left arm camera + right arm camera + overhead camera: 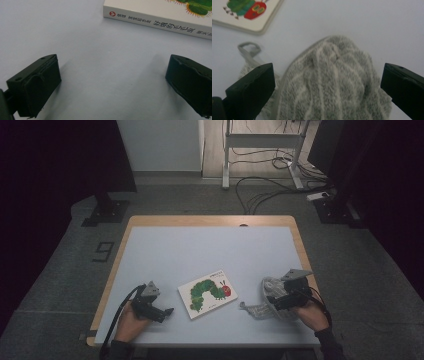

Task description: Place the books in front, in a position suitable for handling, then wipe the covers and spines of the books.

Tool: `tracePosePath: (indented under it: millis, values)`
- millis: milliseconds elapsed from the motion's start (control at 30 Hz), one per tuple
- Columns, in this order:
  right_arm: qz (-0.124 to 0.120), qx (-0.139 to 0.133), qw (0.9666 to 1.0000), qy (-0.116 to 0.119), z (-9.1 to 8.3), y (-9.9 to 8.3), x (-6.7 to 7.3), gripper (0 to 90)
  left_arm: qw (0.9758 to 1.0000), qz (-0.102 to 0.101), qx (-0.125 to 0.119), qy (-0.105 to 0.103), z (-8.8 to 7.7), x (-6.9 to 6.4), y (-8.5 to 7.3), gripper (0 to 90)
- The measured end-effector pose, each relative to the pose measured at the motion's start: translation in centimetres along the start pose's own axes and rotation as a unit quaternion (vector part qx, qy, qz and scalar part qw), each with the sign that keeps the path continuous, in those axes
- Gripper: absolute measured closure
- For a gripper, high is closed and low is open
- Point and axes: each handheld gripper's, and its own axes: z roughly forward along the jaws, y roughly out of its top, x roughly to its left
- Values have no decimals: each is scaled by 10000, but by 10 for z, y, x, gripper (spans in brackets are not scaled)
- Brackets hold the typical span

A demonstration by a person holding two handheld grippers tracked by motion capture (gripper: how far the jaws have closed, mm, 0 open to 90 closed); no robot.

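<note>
A white picture book [207, 293] with a green caterpillar on its cover lies flat near the table's front middle. My left gripper [164, 312] rests on the table just left of it, open, with bare table between its jaws; the book's spine [160, 22] shows ahead of it. A crumpled grey striped cloth [265, 300] lies right of the book. My right gripper [272, 301] sits over the cloth, open, with the cloth [332, 82] bunched between its wide-apart jaws. A corner of the book [249, 15] shows at the upper left of the right gripper view.
The pale blue tabletop [200, 250] has a wooden rim [210, 220]. On the floor beyond stand a white desk frame [262, 150], loose cables [265, 190] and dark stands [105, 210] at both sides.
</note>
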Motion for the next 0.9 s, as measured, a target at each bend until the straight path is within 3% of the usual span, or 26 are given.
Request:
tracePosePath:
  millis: [200, 567, 800, 900]
  values:
    - [-10, 258, 9997, 2, 10, -14, -2, 0, 10000, 0, 0, 1, 0, 0, 0, 0]
    - [135, 353, 9989, 275, 26, -27, -5, 24, 10000, 1, 0, 1, 0, 0, 0, 0]
    - [326, 395, 9977, 434, 20, -27, -6, 304, 10000, 0, -1, 0, 0, 0, 0, 0]
    - [303, 460, 9969, 566, 17, -24, -5, 476, 10000, 1, -1, 0, 0, 0, 0, 0]
